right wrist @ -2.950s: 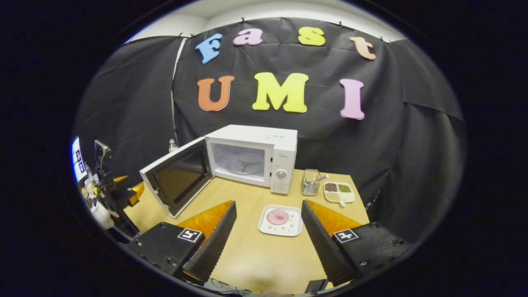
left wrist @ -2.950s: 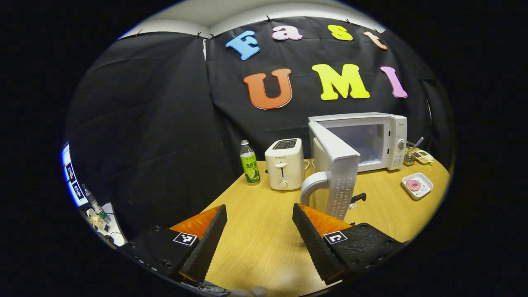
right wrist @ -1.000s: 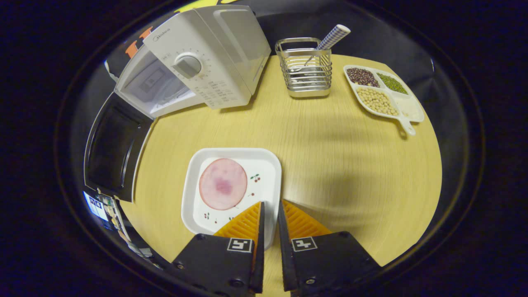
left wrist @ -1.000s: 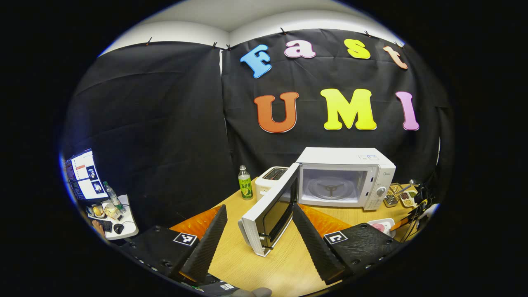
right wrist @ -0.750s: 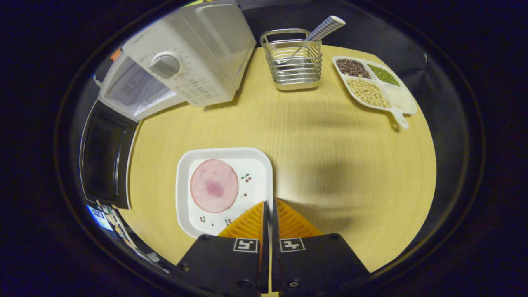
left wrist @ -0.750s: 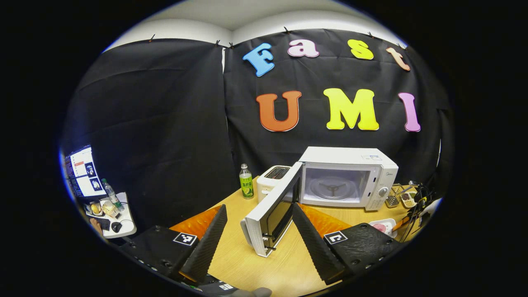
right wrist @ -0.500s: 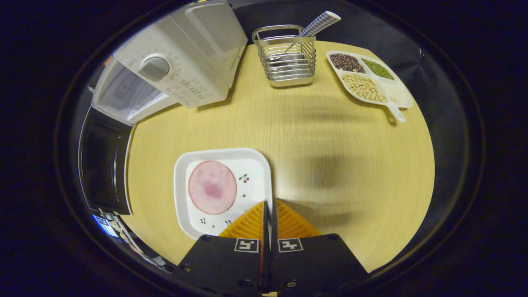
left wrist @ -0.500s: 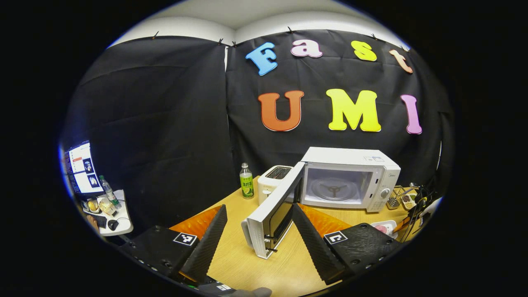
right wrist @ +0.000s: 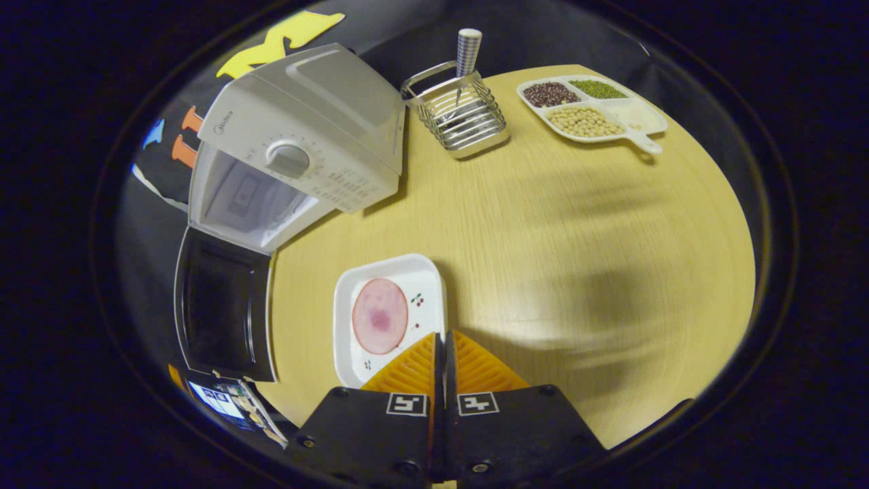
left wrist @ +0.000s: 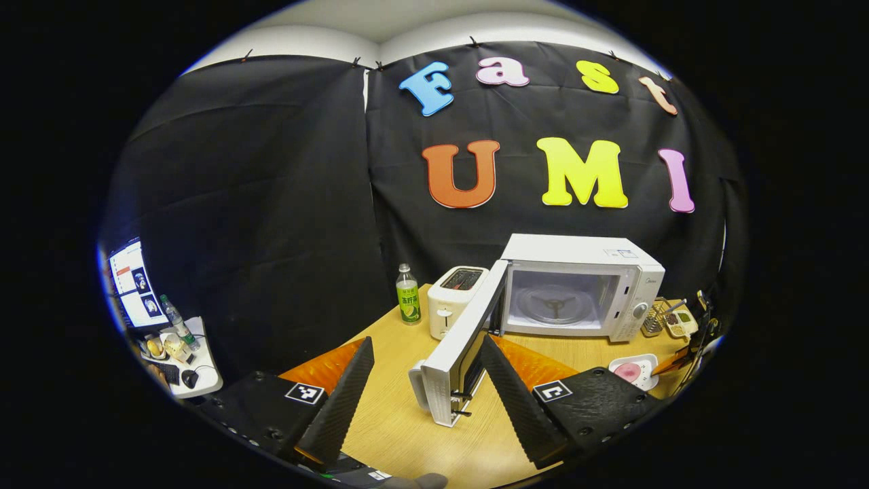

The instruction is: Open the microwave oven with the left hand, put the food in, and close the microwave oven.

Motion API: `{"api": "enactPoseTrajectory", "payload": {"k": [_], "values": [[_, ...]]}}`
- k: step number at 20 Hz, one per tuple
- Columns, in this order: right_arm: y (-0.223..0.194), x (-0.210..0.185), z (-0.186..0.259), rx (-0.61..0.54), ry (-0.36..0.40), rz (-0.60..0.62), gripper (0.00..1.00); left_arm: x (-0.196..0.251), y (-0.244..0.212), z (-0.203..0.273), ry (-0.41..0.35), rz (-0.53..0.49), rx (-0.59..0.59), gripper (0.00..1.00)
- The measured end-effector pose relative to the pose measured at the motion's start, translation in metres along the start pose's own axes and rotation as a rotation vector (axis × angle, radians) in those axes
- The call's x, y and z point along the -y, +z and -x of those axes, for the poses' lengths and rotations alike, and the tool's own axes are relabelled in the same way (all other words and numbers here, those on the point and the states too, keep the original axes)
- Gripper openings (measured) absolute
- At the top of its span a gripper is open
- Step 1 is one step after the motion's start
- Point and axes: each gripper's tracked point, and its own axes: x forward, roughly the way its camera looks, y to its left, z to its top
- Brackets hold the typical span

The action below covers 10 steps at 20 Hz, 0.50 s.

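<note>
The white microwave [left wrist: 577, 285] stands at the back of the wooden table with its door [left wrist: 451, 356] swung wide toward me and the turntable showing inside. My left gripper [left wrist: 426, 341] hangs open in front of the door's free edge, holding nothing. In the right gripper view, a pink round ham slice [right wrist: 380, 316] lies on a white square plate [right wrist: 421, 272]. My right gripper [right wrist: 445, 336] is shut on that plate's near right rim, and the plate looks raised a little off the table. The open microwave [right wrist: 305, 142] lies ahead and to the left, its dark door [right wrist: 224, 305] hanging out left of the plate.
A white toaster [left wrist: 458, 299] and a green bottle [left wrist: 408, 295] stand left of the microwave. A wire utensil holder [right wrist: 458, 115] and a divided dish of beans [right wrist: 590, 109] sit at the far right of the table [right wrist: 577, 238]. A small side table [left wrist: 197, 373] stands far left.
My right gripper came down over the plate, shut on its rim, then rose and turned with it. My left gripper drew back and up from the open door, still open.
</note>
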Motion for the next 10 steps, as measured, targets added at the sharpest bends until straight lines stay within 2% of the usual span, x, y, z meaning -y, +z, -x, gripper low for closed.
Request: {"api": "enactPoseTrajectory", "payload": {"k": [6, 10], "values": [[0.002, -0.024, 0.011, 0.087, 0.103, -0.090, 0.03, 0.017, 0.019, -0.002, -0.052, -0.034, 0.028, 0.96], [0.012, -0.060, 0.025, 0.215, 0.173, -0.166, 0.03, 0.026, 0.032, -0.003, -0.068, -0.068, 0.054, 0.96]]}}
